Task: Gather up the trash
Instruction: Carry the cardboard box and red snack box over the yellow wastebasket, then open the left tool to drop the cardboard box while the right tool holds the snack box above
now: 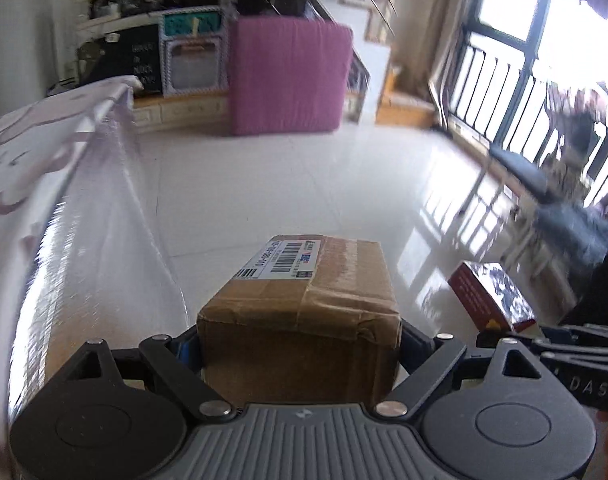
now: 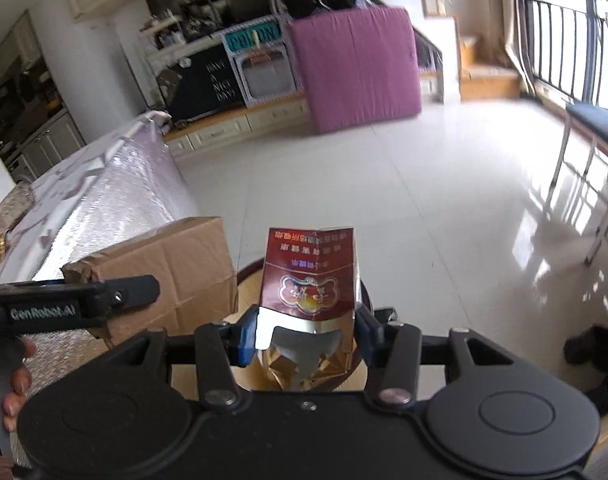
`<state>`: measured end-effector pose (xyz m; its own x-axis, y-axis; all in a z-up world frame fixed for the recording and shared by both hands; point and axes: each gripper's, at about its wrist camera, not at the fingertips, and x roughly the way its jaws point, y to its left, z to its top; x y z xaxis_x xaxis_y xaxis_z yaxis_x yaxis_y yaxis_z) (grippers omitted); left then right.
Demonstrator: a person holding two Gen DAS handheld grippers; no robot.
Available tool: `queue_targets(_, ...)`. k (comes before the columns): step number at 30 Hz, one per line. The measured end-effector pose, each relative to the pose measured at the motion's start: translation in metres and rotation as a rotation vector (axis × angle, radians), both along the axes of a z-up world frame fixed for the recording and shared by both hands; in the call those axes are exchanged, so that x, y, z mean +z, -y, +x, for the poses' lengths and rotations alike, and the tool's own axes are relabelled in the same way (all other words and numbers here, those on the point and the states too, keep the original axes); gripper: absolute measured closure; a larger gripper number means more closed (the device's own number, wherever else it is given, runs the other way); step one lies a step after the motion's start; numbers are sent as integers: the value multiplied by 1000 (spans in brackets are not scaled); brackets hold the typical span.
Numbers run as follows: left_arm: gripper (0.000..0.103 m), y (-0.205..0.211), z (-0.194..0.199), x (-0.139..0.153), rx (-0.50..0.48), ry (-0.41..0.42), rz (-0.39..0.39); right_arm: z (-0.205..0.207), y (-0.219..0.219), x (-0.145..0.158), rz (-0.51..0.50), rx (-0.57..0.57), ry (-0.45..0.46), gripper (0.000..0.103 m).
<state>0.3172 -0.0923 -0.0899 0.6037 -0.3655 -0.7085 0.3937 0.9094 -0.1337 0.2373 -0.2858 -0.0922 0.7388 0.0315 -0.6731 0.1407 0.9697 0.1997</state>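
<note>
The left gripper [image 1: 299,336] has its jaws spread wide around a brown cardboard box sealed with tape, with a white barcode label on top [image 1: 304,304]. The box sits right between the jaws, and they press on both its sides, holding it up above the shiny white floor [image 1: 304,184].

The right gripper [image 2: 306,330] has its jaws closer together. They squeeze a dark red and gold opened cigarette pack [image 2: 310,284] between the blue pads [image 2: 247,330]. The pack sticks out forward past the jaws.

The left view shows the label on the box, and the red pack [image 1: 492,296] off to the right. The right view shows the plain side of the box [image 2: 163,276] at the left, a person's fingers [image 2: 17,384] on the handle, and a round wooden stool [image 2: 247,292] under the pack. Both views show a tabletop with a shiny cover [image 2: 103,192] on the left and a purple folded mat [image 2: 356,68] far back.
</note>
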Motion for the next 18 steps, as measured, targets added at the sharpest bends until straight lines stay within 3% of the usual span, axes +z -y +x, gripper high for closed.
queue_targets(11,13,40,67,-48,-240,-45,279,72,15,-52,156,-67,-142,53)
queue_targets(18,12,58,75,-91,-425,-45,415,108,16,-88,183,-77,-252,53)
